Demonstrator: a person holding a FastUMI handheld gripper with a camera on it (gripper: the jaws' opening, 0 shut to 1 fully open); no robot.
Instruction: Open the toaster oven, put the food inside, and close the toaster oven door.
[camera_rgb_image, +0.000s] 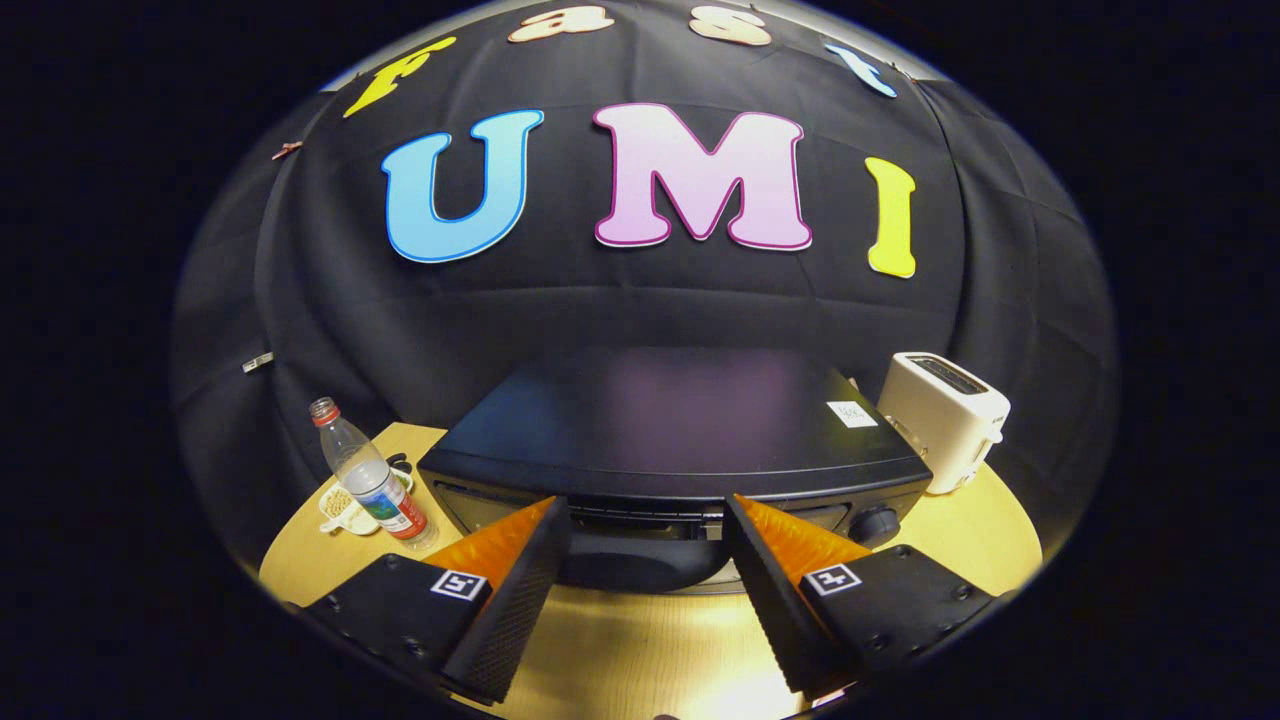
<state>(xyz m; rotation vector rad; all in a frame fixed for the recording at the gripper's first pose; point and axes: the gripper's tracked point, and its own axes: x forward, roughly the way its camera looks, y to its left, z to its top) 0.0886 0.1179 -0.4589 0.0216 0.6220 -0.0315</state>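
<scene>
1. Here's the toaster oven (672, 425), a black box with a flat, faintly glossy top, sitting square in the middle of the table (640, 650) and just ahead of the claw (645, 515). A small white sticker (852, 413) sits on its top near the right rear corner.
2. Its front face is seen from above: a dark slot runs across the top of the door, a rounded dark handle (640, 565) bulges out low in the middle, and a round black knob (874, 525) sits at the right end.
3. The claw stands wide, holding nothing. Its two wedge-shaped fingers, with ribbed inner faces, straddle the handle from either side; whether the tips touch the oven front I cannot tell.
4. Each finger base carries a small square black-and-white marker.
5. Out to the right, close beside the oven, stands a white pop-up toaster (947, 420), smooth plastic with rounded corners and slots on top.
6. Out to the left, a clear plastic bottle (368, 475) with a red cap and a printed label stands upright near the oven's left corner.
7. Right behind the bottle sits a small white cup (340, 508) filled with pale bits, too small to make out.
8. The table is light wood with a smooth sheen; black cloth hangs behind everything.
</scene>
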